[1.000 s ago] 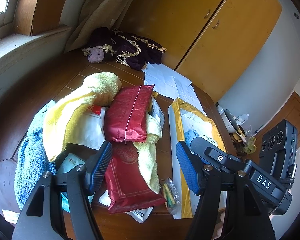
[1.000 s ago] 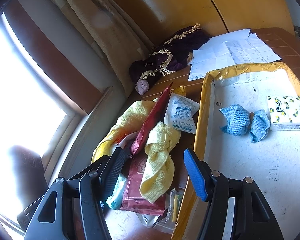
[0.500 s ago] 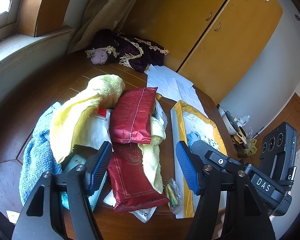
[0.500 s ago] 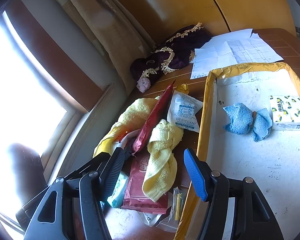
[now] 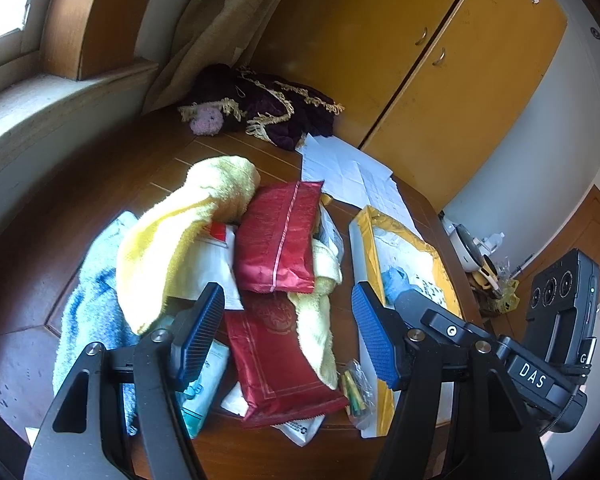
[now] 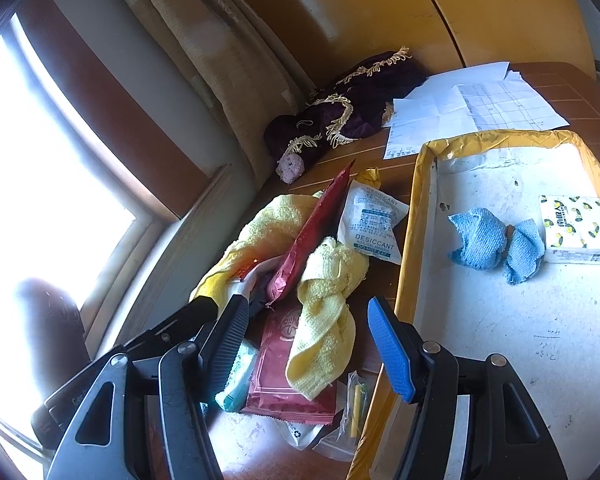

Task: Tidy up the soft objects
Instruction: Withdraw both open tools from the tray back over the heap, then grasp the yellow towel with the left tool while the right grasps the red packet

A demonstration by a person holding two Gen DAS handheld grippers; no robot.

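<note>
Right wrist view shows the right tool [image 6: 306, 346] gaping, empty, above the pale yellow towel [image 6: 324, 320] draped over red packets [image 6: 296, 372] on the desk [image 6: 256, 456], beside the yellow-rimmed tray [image 6: 414, 216]. The left tool [image 5: 288, 332] is likewise spread and empty. Best pinch the towel's bunched middle alone, lifting clear of the packets before crossing to the tray.

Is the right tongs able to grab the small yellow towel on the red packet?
Probably yes. The right tongs are open just in front of the small yellow towel, which lies on top of the flat red packet with nothing covering it.
</note>
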